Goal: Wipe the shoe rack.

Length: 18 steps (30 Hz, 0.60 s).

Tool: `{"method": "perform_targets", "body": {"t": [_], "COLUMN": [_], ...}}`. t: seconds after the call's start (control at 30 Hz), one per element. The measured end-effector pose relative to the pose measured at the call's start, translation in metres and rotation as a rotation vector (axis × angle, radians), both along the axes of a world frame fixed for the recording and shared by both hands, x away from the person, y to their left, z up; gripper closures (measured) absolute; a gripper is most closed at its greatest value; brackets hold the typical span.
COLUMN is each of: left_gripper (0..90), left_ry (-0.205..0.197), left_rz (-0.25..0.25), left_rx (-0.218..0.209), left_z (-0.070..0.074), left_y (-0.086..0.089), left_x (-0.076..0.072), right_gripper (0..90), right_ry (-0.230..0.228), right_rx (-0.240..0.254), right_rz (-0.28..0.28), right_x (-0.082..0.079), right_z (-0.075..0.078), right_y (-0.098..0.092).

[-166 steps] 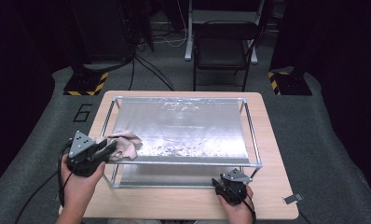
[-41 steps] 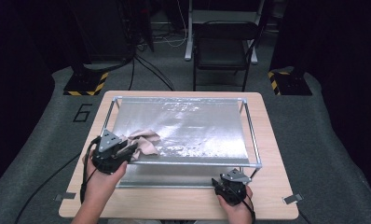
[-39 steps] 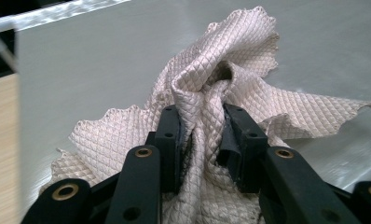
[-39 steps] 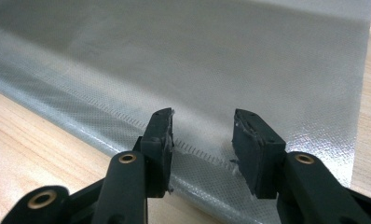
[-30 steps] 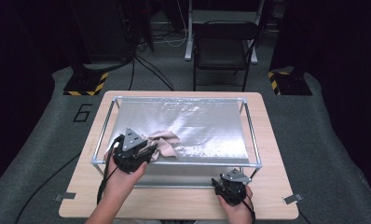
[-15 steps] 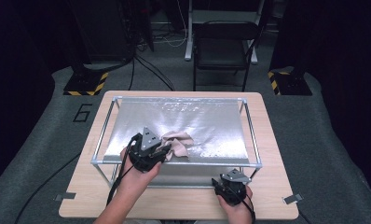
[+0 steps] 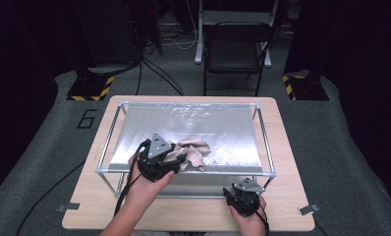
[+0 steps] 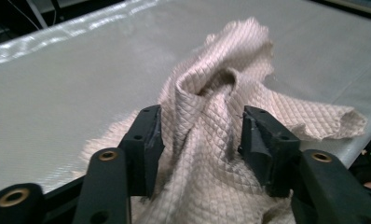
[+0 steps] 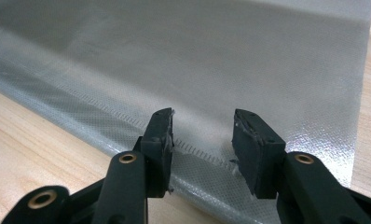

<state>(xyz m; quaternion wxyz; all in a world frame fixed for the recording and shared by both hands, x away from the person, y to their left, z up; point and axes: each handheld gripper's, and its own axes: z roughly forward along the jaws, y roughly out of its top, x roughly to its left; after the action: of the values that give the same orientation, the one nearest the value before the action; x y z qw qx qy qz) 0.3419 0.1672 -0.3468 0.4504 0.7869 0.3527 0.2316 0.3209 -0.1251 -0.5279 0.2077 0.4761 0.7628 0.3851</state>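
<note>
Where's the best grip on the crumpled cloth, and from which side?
Take the cloth at its raised central fold, coming from the near edge of the silver sheet, as the left gripper is lined up. That ridge stands up between its just-opened jaws; the flat edges likely give less to pinch.

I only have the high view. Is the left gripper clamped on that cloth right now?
Observer: No. The left gripper has just been opening its jaws, and the cloth lies loose between them.
Operator: What is the cloth like up close?
Observer: It is quilted in small diamonds and bunched into a raised fold.
Operator: And the right gripper?
Observer: The right gripper is open with nothing between its jaws, at the edge of the silver sheet.
</note>
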Motion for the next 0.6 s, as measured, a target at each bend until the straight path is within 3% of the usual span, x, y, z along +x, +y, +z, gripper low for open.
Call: {"method": "perform_targets", "body": {"t": [0.13, 0.23, 0.33, 0.6], "left_gripper": [41.6, 40.5, 40.3, 42.3], "left_ry": [-0.008, -0.019, -0.038, -0.02], "left_rz": [0.003, 0.005, 0.025, 0.086], "left_rx": [-0.015, -0.049, -0.043, -0.066], "left_z": [0.008, 0.011, 0.014, 0.016], "left_y": [0.011, 0.019, 0.032, 0.069], "left_x": [-0.004, -0.008, -0.011, -0.013], "right_gripper": [58.1, 58.1, 58.1, 58.0], "right_ry": [0.0, -0.004, -0.004, -0.005], "right_rx": [0.0, 0.003, 0.003, 0.001], "right_rz": [0.0, 0.001, 0.001, 0.001], "right_x": [0.0, 0.0, 0.0, 0.0], "right_z": [0.0, 0.0, 0.0, 0.0], "right_y": [0.0, 0.0, 0.0, 0.0]}}
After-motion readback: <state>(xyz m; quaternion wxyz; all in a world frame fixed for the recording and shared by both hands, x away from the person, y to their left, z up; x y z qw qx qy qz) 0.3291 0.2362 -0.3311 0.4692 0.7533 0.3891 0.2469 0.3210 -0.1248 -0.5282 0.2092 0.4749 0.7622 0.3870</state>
